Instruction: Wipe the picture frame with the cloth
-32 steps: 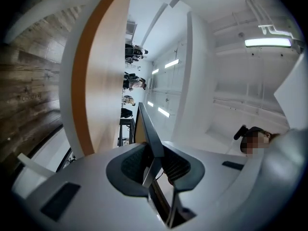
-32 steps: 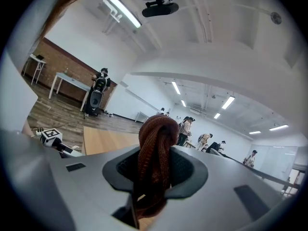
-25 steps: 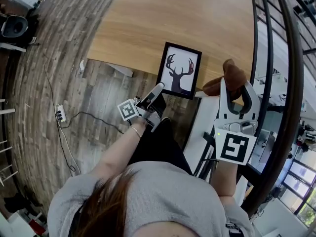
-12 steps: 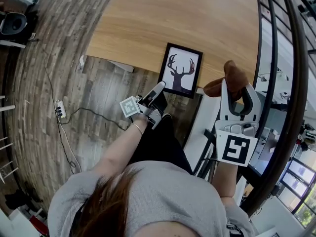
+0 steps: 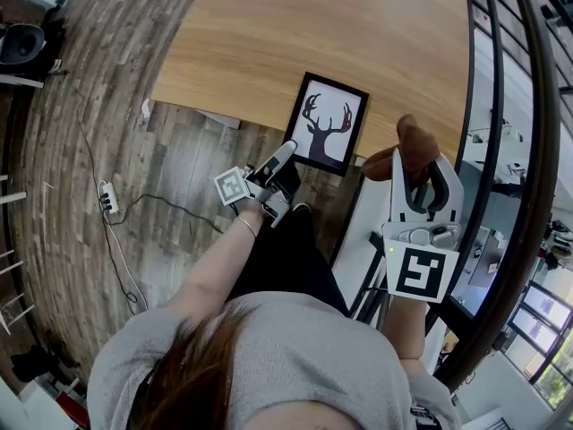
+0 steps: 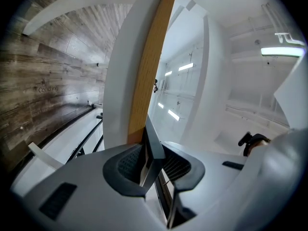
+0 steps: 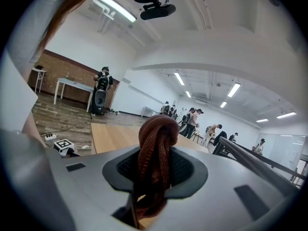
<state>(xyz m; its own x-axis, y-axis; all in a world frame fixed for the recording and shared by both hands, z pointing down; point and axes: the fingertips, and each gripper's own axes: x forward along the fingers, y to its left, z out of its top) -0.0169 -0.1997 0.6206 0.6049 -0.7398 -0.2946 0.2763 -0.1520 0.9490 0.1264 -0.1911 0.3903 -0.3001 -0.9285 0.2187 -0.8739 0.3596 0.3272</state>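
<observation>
Left gripper (image 5: 283, 156) is locked onto the lower-left corner of the black rectangular picture frame (image 5: 327, 124). Its own view shows the thin dark edge pinched tight between both pads. The frame sits right across the near edge of the light wooden table (image 5: 313, 25), with its top half over the wood and its bottom half out past the edge. The print inside is a black deer head with antlers on a white ground.

Over to the right gripper (image 5: 421, 167), just off that same near edge of the table. Its jaws are closed on a bunched rust-brown knitted cloth (image 5: 410, 143), and a fat loop of it bulges up out of the pads. Cloth and frame are near one another at the table edge but not touching.

Now the labels. The right gripper's cube carries a black-and-white square marker (image 5: 421, 272) in a blocky pattern, and the left one (image 5: 233, 186) does too. In the left gripper view there is faint lettering on the grey plank floor (image 6: 48, 89) beside the table, too soft to read. Out from the table's left end, a white power strip (image 5: 109, 204) lies on those planks with a dark cable trailing off it.
</observation>
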